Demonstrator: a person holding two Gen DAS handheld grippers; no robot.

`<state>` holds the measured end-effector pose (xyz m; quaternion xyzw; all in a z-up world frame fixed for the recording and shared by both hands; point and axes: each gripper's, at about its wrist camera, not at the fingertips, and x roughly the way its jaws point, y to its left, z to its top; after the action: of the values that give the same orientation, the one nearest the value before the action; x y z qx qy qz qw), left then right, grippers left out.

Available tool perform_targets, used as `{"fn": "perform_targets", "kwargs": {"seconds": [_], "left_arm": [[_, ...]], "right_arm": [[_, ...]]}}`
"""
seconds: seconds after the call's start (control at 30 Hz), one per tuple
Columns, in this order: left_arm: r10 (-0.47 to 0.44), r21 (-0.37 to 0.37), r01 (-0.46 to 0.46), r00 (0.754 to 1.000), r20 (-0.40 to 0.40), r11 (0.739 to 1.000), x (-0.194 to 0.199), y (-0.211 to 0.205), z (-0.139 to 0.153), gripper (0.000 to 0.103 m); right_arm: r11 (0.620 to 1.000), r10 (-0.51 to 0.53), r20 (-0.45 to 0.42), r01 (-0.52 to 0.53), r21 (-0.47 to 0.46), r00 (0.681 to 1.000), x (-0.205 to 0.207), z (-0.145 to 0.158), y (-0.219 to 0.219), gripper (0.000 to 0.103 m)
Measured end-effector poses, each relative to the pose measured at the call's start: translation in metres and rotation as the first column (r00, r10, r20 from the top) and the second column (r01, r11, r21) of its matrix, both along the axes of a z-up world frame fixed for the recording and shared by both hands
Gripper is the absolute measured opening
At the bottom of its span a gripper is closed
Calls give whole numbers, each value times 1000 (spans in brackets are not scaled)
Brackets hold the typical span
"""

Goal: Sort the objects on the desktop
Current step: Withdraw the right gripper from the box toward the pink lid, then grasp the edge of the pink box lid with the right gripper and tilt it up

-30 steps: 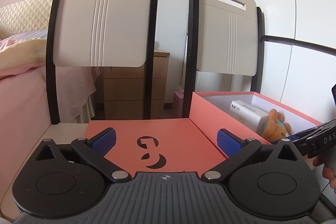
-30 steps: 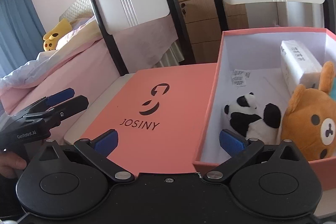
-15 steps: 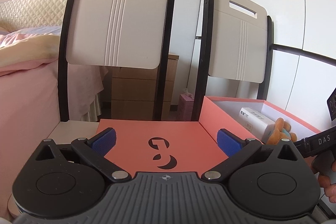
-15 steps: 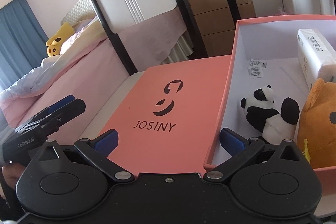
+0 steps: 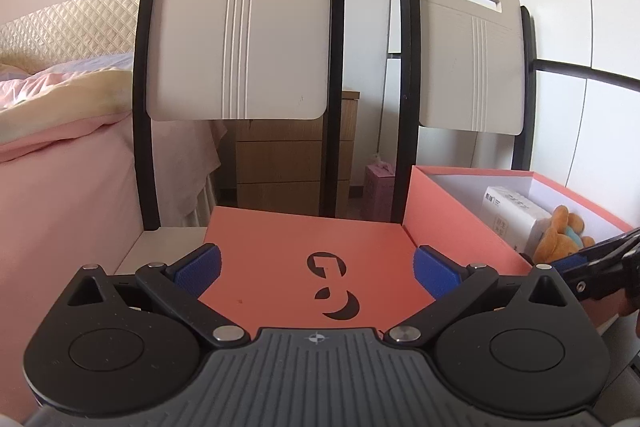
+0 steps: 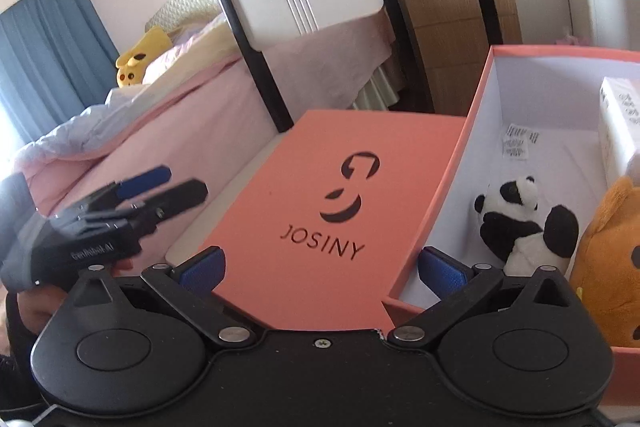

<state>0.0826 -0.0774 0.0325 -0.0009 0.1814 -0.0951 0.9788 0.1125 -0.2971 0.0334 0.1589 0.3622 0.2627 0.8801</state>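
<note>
A salmon-pink box lid (image 5: 296, 251) with a black JOSINY logo lies flat on the table, also in the right wrist view (image 6: 320, 203). To its right stands the open pink box (image 5: 452, 219), shown in the right wrist view (image 6: 452, 179). Inside are a panda plush (image 6: 520, 223), an orange bear plush (image 6: 608, 267) and a white carton (image 6: 620, 131). My left gripper (image 5: 316, 267) is open and empty above the lid's near edge. My right gripper (image 6: 320, 267) is open and empty, straddling the box's left wall and the lid.
Two white chairs (image 5: 240, 47) with black frames stand behind the table. A pink bed (image 5: 60, 167) lies at the left, with a yellow plush (image 6: 136, 67) on it. A wooden drawer chest (image 5: 288, 155) is behind the chairs.
Both grippers have drifted left and slightly back, so the lid and box sit further right in both views. Both stay open and empty.
</note>
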Motion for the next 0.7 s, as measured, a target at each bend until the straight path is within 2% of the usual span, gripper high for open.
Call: {"fn": "perform_targets", "kwargs": {"seconds": [0.17,0.3,0.5,0.6,0.7], "left_arm": [[23,38,-23,1000,-10,999,0,4,0,103],[32,26,-31,999,-31,999,5,13,8,103],[30,13,-30,999,-18,999,38,33,31,103],[28,-14,-29,994,-106,999,78,43,31,103],[20,-29,-26,984,-179,999,116,53,23,103]], "right_arm": [[994,-96,151,104,-46,984,-20,20,0,103],[975,-189,271,213,-62,944,-45,28,9,103],[960,-263,384,280,11,885,-89,12,34,103],[957,-286,357,284,58,889,-102,-9,55,103],[949,-307,242,277,150,920,-107,-35,65,103]]}}
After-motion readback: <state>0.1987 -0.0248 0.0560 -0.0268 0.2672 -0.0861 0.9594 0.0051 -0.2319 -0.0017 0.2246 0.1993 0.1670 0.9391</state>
